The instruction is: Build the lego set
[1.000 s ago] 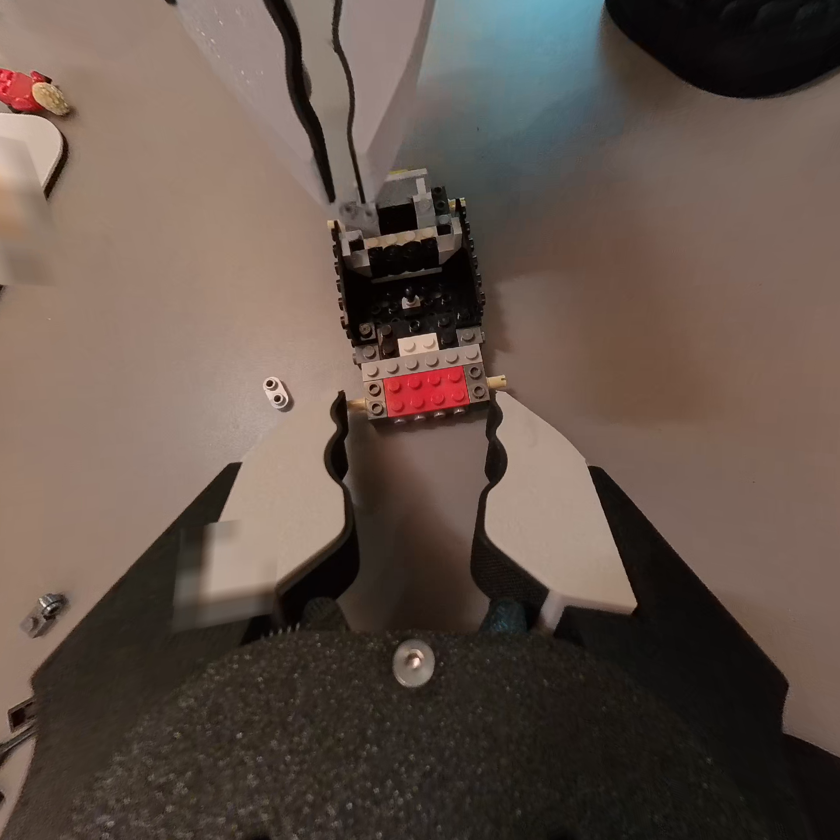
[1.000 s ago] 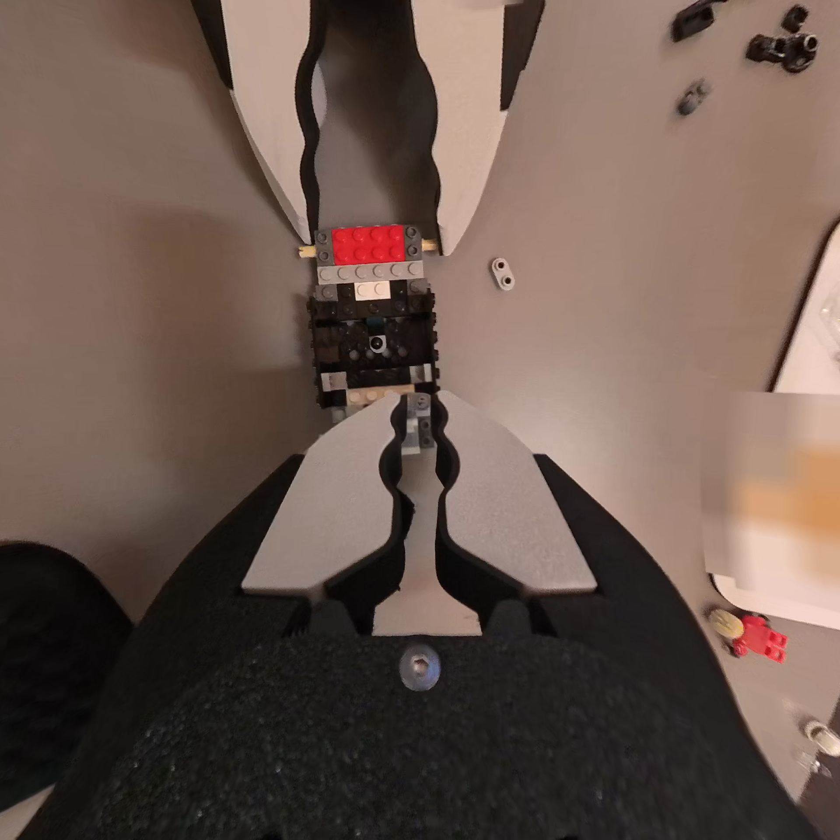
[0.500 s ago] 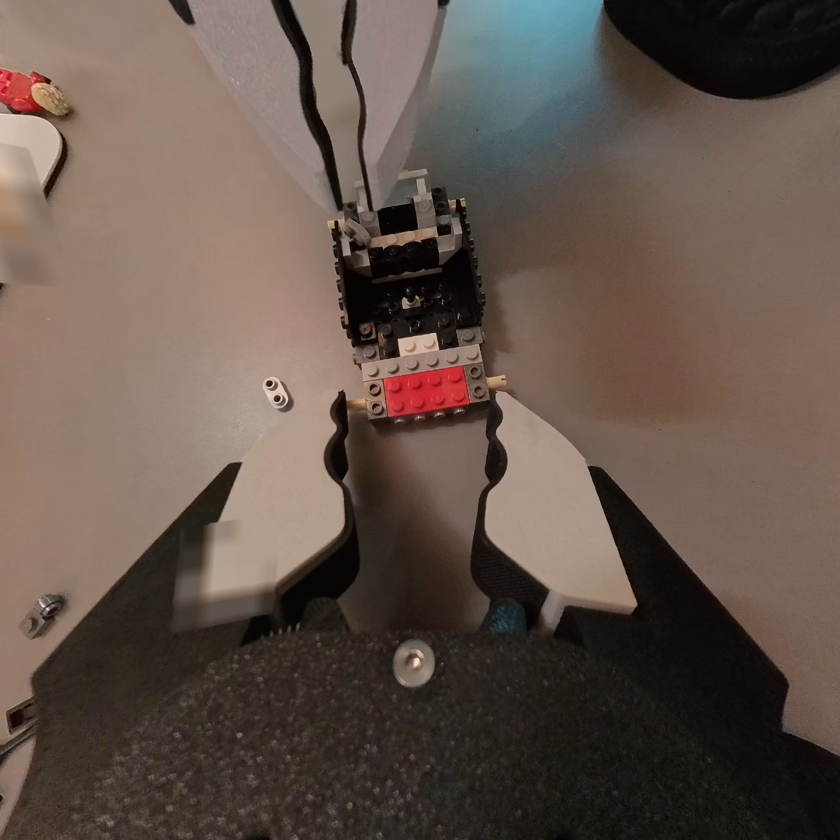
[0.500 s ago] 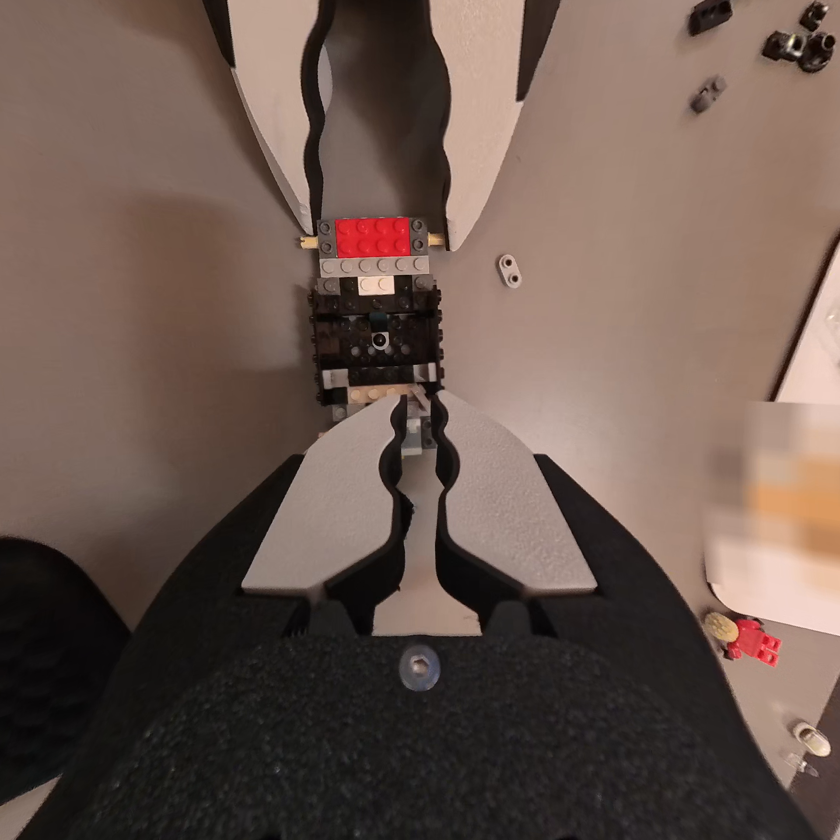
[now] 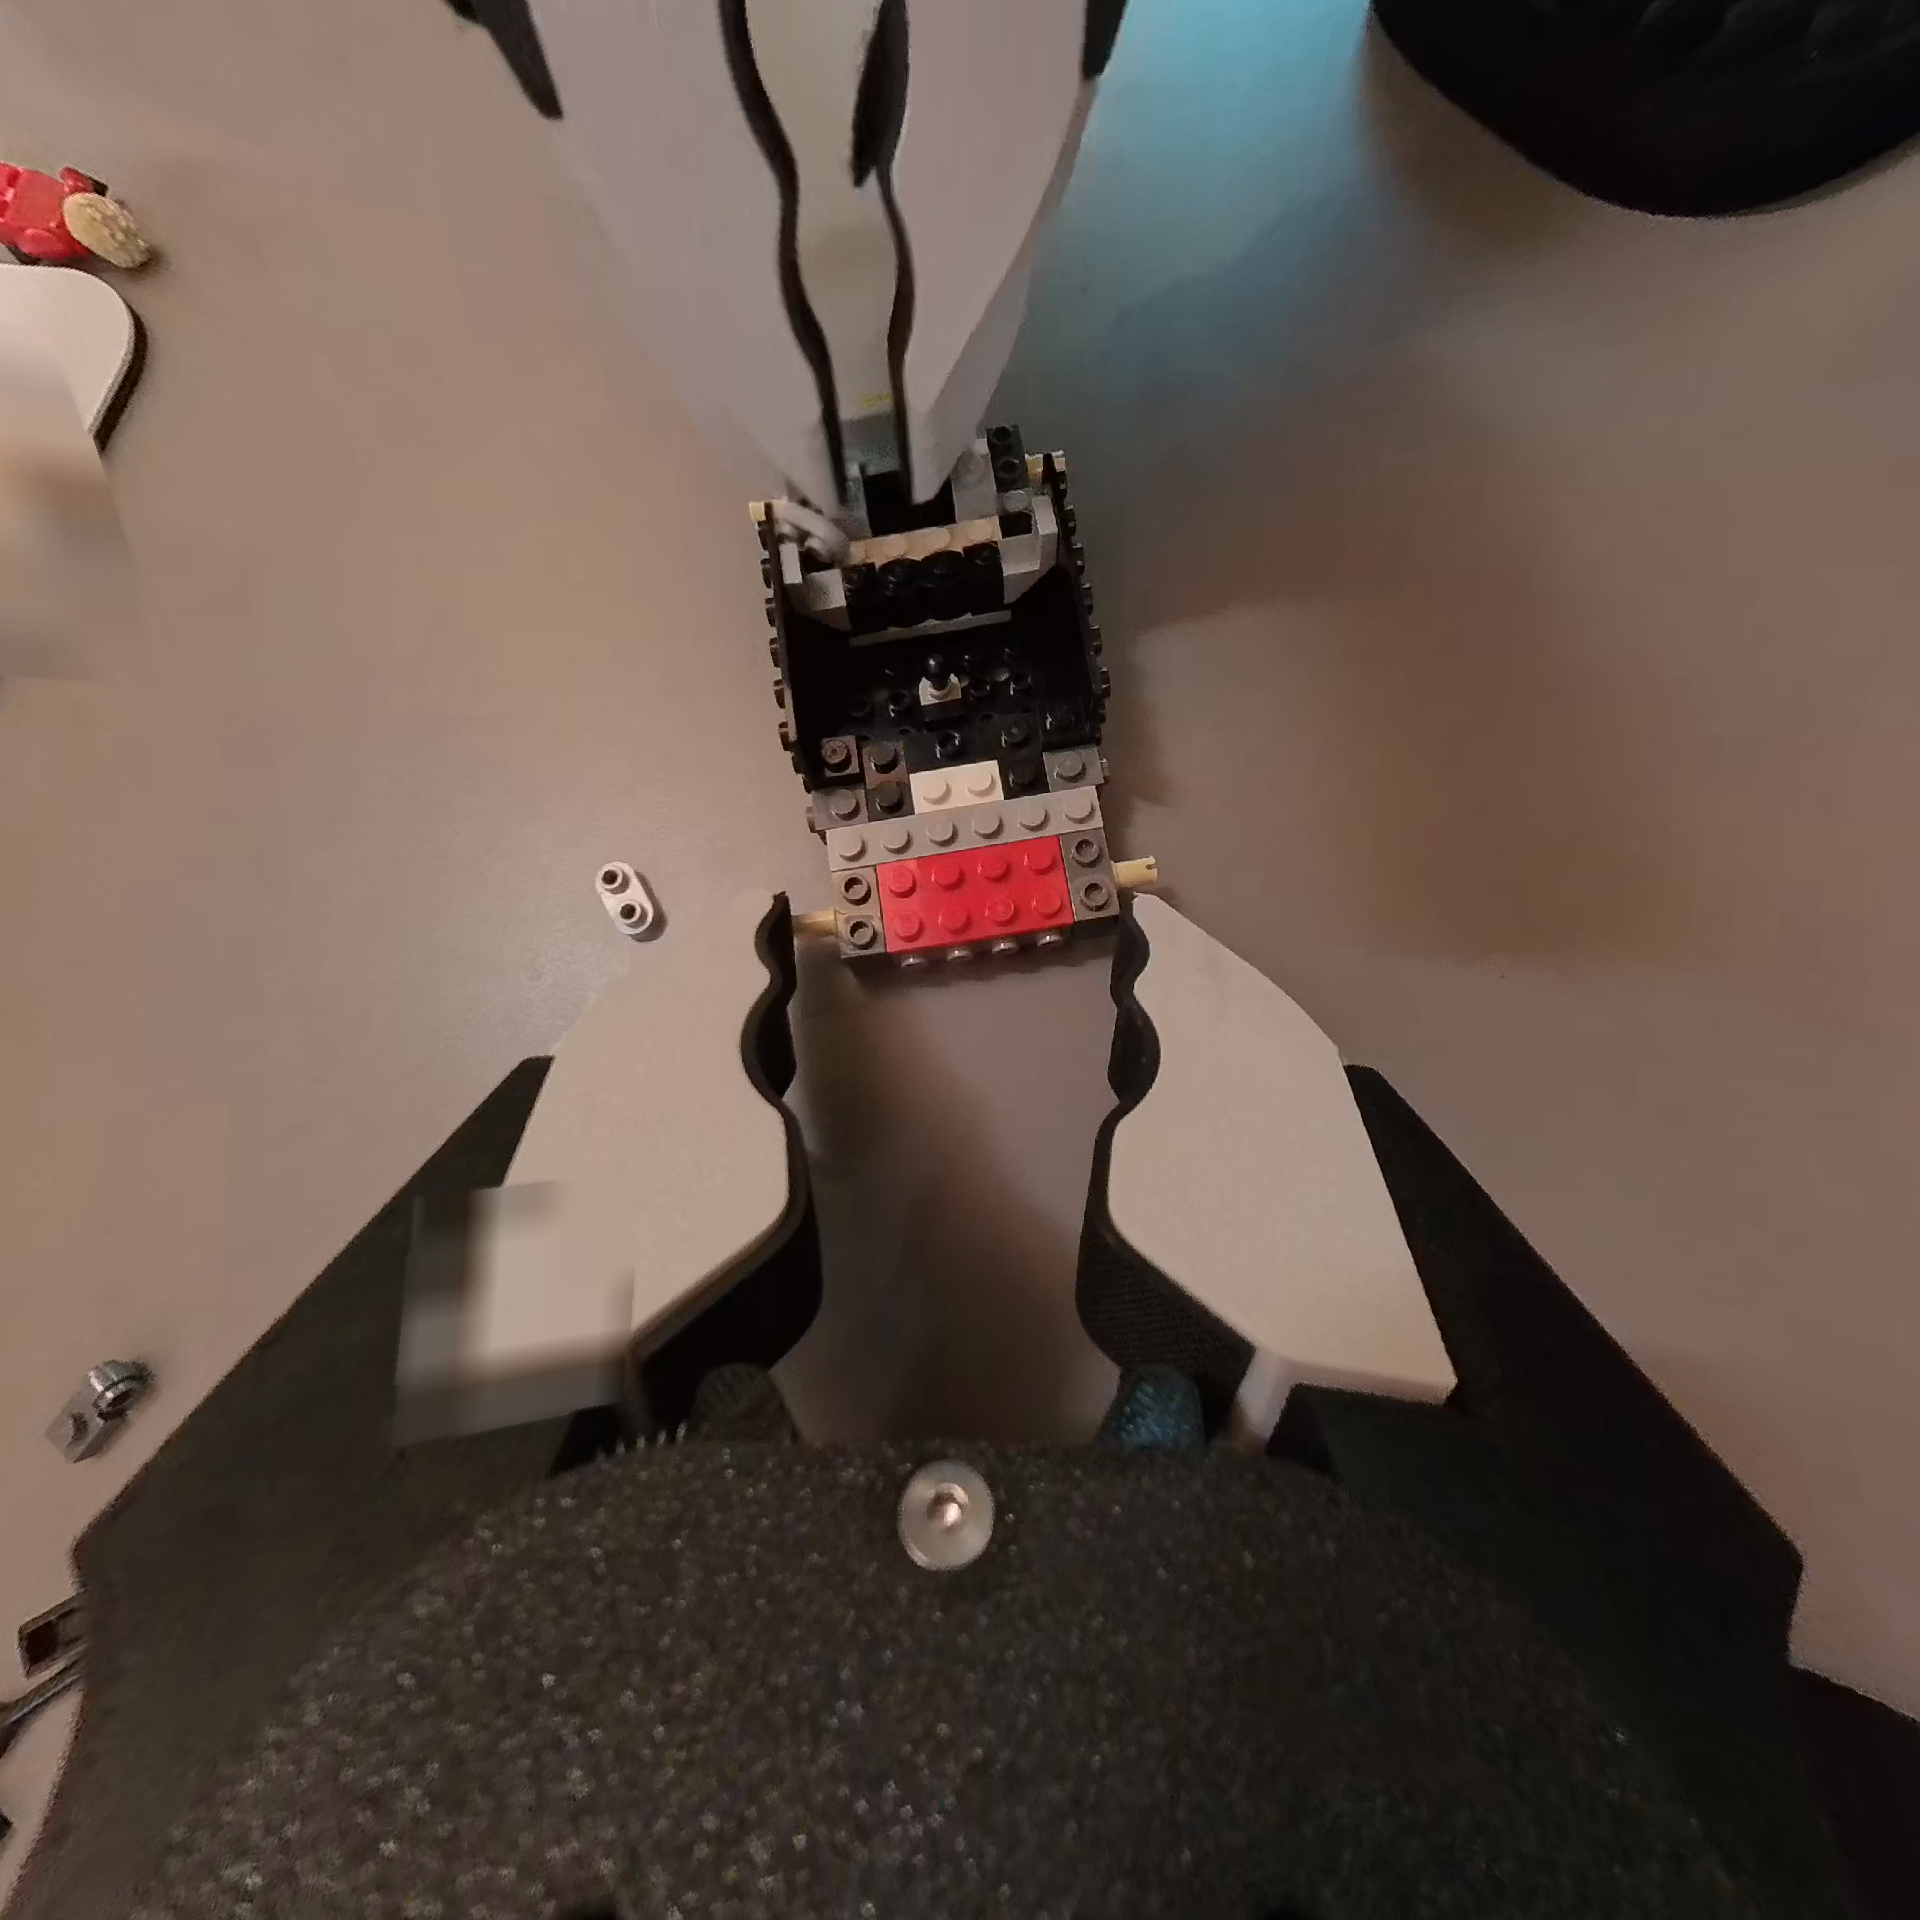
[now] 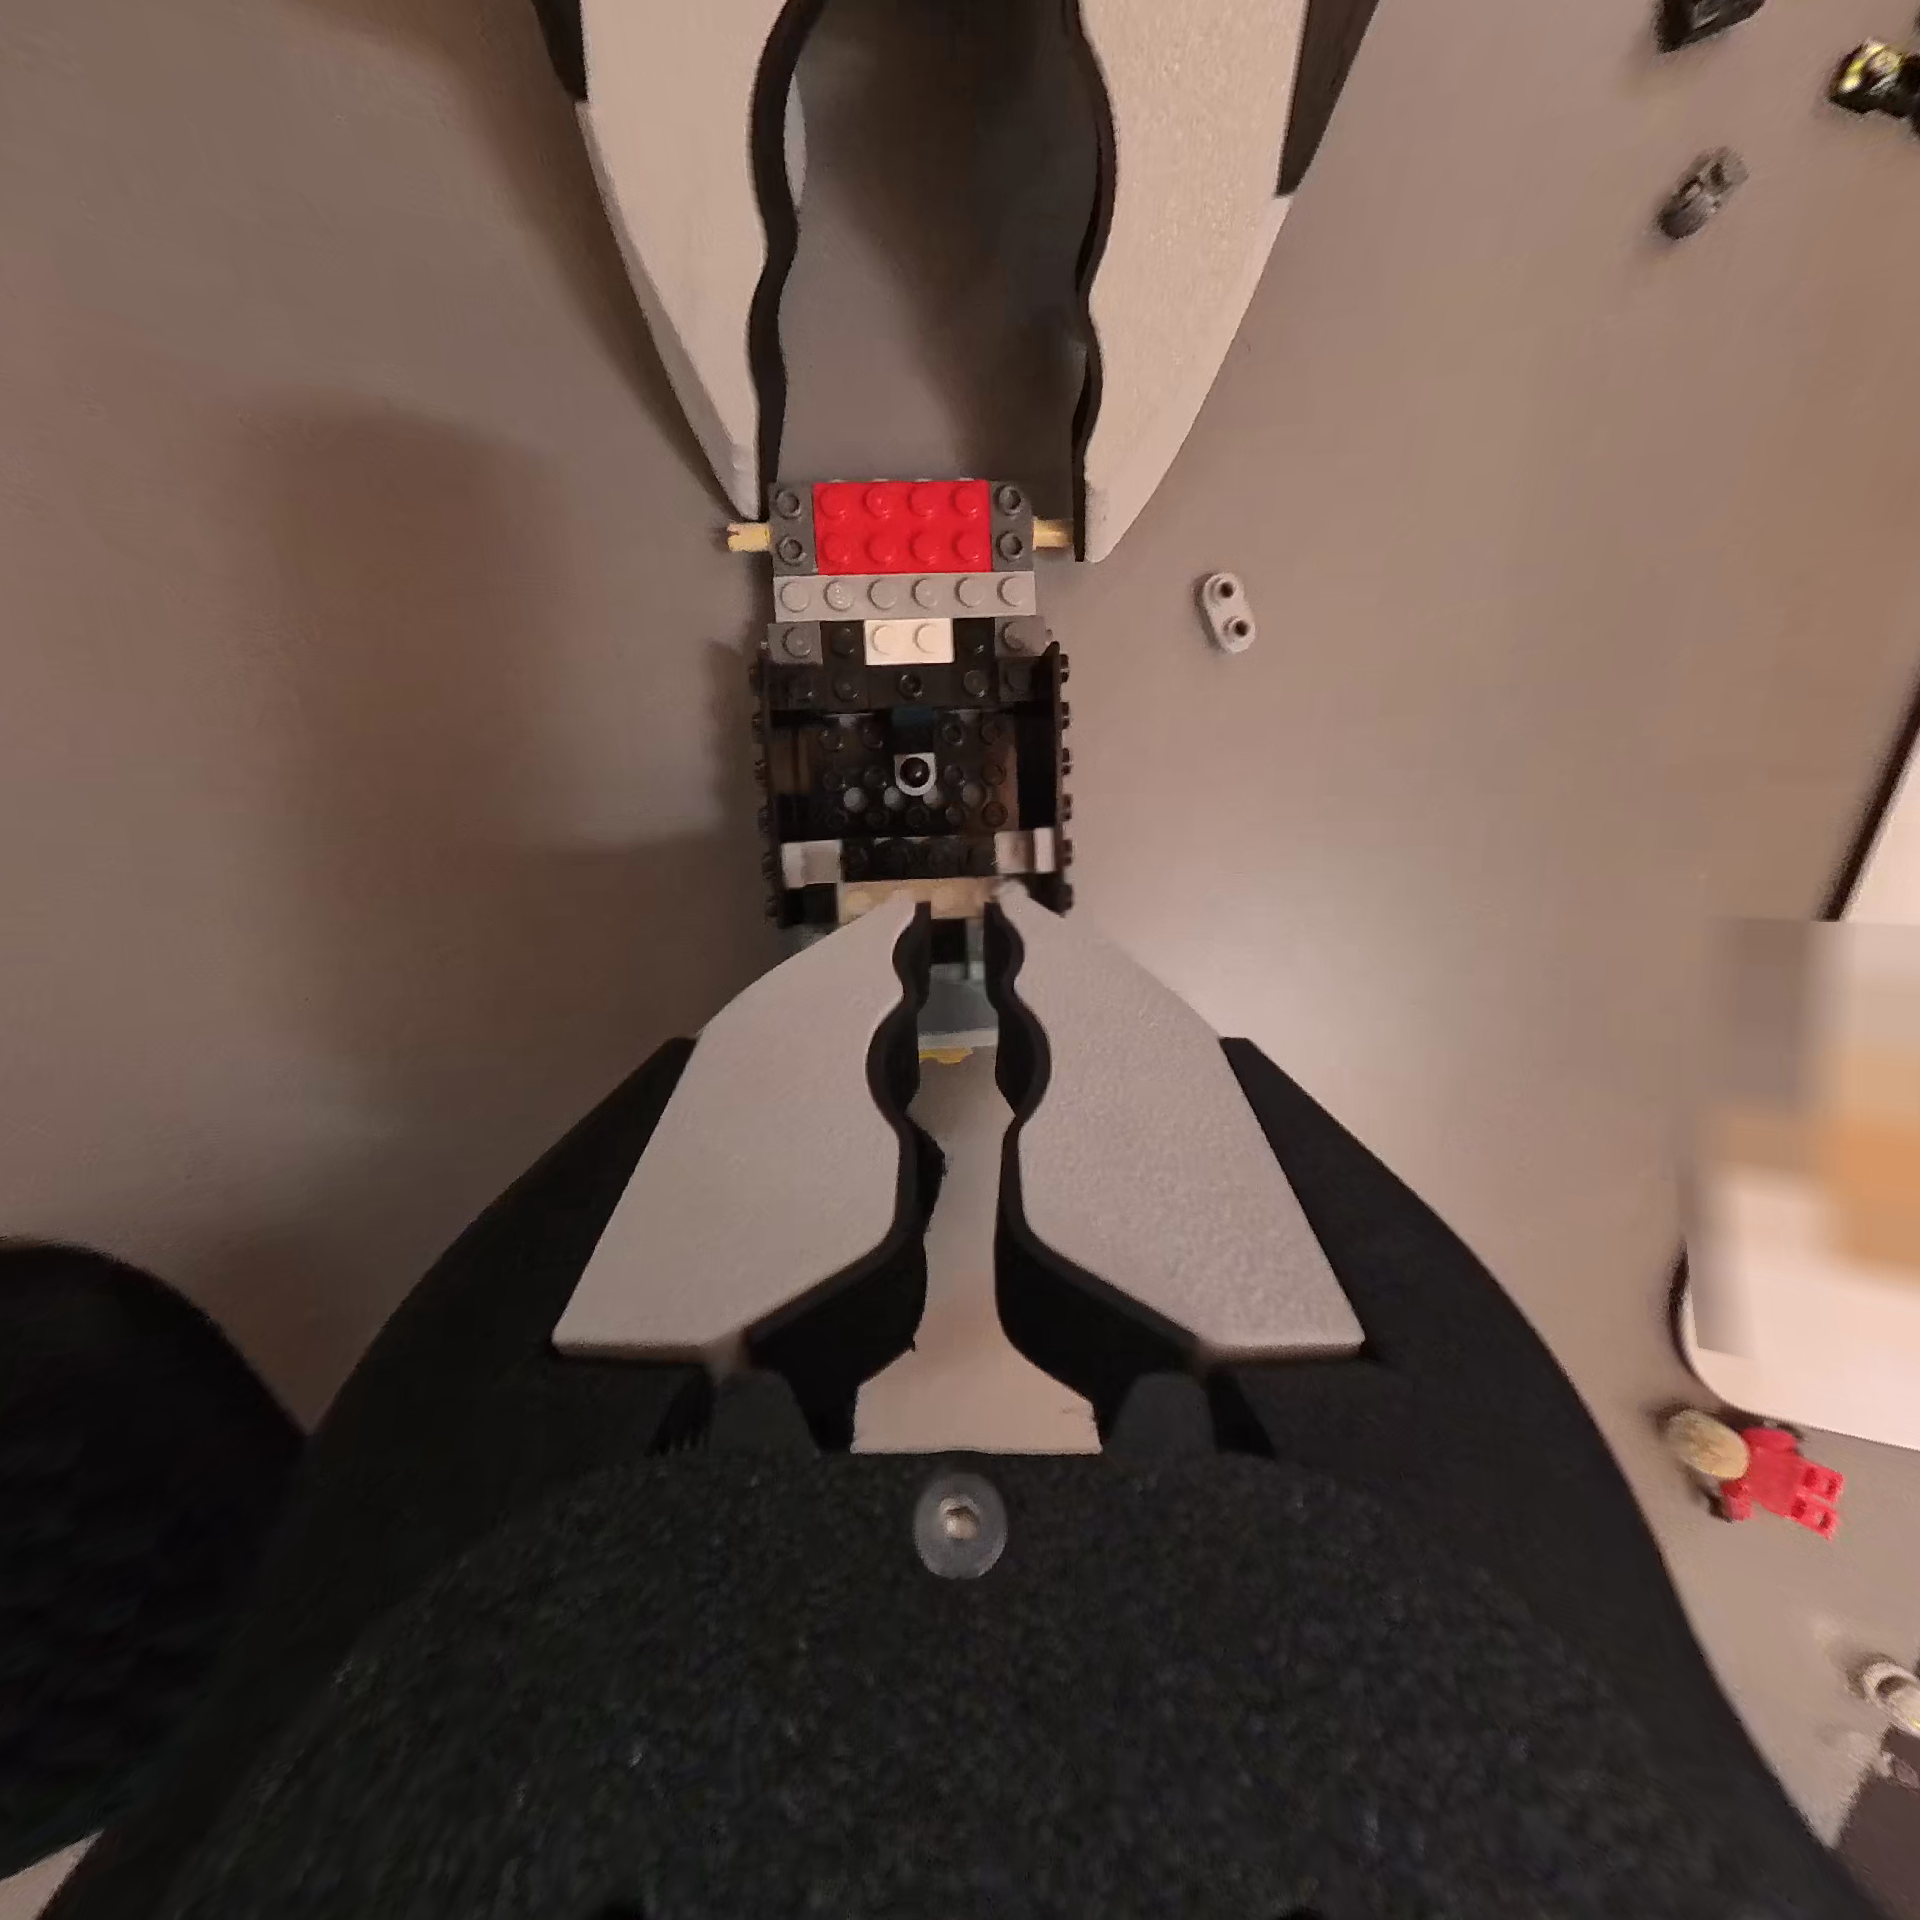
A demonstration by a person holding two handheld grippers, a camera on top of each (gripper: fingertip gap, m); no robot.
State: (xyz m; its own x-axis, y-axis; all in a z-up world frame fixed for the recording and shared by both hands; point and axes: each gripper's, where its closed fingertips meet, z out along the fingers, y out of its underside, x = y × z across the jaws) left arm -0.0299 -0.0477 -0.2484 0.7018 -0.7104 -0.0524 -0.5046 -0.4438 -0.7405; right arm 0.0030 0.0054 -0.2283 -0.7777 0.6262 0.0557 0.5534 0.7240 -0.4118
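The grey tabletop lies bare on both long sides of the lego build, with the widest open stretch to the build's right in the left wrist view. At that view's top right edge sits a dark rounded object; a white sheet crosses the right edge of the right wrist view. The build stands mid-table between the two grippers: a black open-topped box with a red plate at one end and tan axle pins jutting from each side. The left gripper has its fingers spread wide, tips just beside those pins. The right gripper has its fingers narrowed, a small gap between them, at the build's far end, over a light grey piece; whether they pinch it I cannot tell. A small grey two-hole plate lies loose near the left gripper's left finger. A red minifigure part rests near the sheet.
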